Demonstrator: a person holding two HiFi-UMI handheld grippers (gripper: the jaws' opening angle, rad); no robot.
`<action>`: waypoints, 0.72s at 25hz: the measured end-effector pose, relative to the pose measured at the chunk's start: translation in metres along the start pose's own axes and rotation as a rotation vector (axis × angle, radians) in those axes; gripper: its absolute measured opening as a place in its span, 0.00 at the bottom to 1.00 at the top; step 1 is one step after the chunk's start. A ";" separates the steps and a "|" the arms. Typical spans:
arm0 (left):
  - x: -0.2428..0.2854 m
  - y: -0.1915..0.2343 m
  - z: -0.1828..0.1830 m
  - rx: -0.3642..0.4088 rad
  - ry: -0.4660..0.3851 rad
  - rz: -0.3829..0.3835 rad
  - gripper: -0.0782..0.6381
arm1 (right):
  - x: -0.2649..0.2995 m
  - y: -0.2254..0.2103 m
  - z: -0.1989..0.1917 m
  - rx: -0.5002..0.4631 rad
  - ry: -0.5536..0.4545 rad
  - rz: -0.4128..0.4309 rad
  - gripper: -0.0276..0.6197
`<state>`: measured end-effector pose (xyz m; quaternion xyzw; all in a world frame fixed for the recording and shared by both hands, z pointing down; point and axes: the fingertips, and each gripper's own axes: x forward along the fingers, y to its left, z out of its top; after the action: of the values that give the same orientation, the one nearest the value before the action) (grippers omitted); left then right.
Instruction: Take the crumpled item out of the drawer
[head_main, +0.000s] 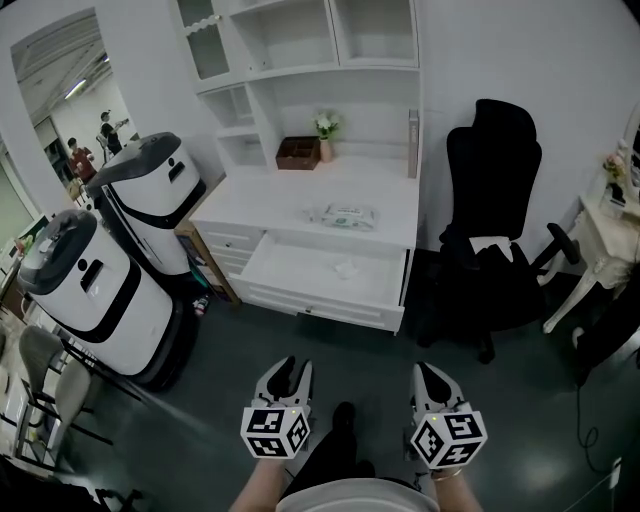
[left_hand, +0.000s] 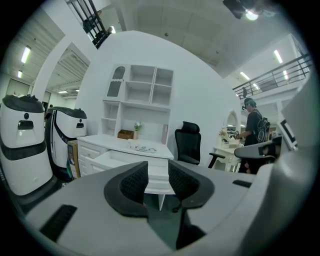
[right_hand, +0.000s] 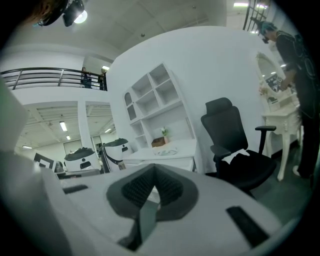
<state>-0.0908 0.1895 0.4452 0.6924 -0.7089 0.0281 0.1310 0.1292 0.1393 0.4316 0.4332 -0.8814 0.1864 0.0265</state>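
Crumpled white item (head_main: 347, 268) lies on the floor of the open white drawer (head_main: 322, 311), a little right of its middle, nothing touching it. The drawer is pulled out from a white desk (head_main: 390, 195) topped by a white shelf unit (head_main: 300, 45). On the desktop above the drawer rests a flat pack of wipes in pale wrapping (head_main: 345, 214); further back stand a brown wooden box (head_main: 298, 152) and a small potted plant with pale flowers (head_main: 326, 128).

At the bottom of the head view, the person's left gripper (head_main: 290, 368) and right gripper (head_main: 426, 370) point toward the desk across a stretch of dark floor (head_main: 250, 360), well apart from the drawer. Each carries its cube with square markers. In the left gripper view the left gripper (left_hand: 157, 172) has its dark ribbed pads (left_hand: 134, 181) spread, with only the distant drawer front seen through the gap. In the right gripper view the right gripper (right_hand: 154, 172) has its jaws pressed together at the tips, holding nothing.

A black high-backed office chair (head_main: 490, 190) stands right of the desk. Two white-and-black rounded machines (head_main: 150, 195) (head_main: 85, 290) stand at its left.
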 end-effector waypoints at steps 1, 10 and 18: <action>0.005 0.002 0.002 0.001 0.002 -0.002 0.27 | 0.005 -0.001 0.002 -0.001 0.002 -0.002 0.05; 0.073 0.030 0.023 -0.005 0.001 -0.024 0.31 | 0.068 -0.016 0.018 0.004 0.013 -0.031 0.05; 0.138 0.058 0.045 -0.013 0.011 -0.055 0.34 | 0.129 -0.025 0.039 0.020 0.010 -0.067 0.05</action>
<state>-0.1557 0.0472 0.4415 0.7106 -0.6890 0.0237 0.1404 0.0726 0.0145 0.4302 0.4617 -0.8644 0.1964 0.0328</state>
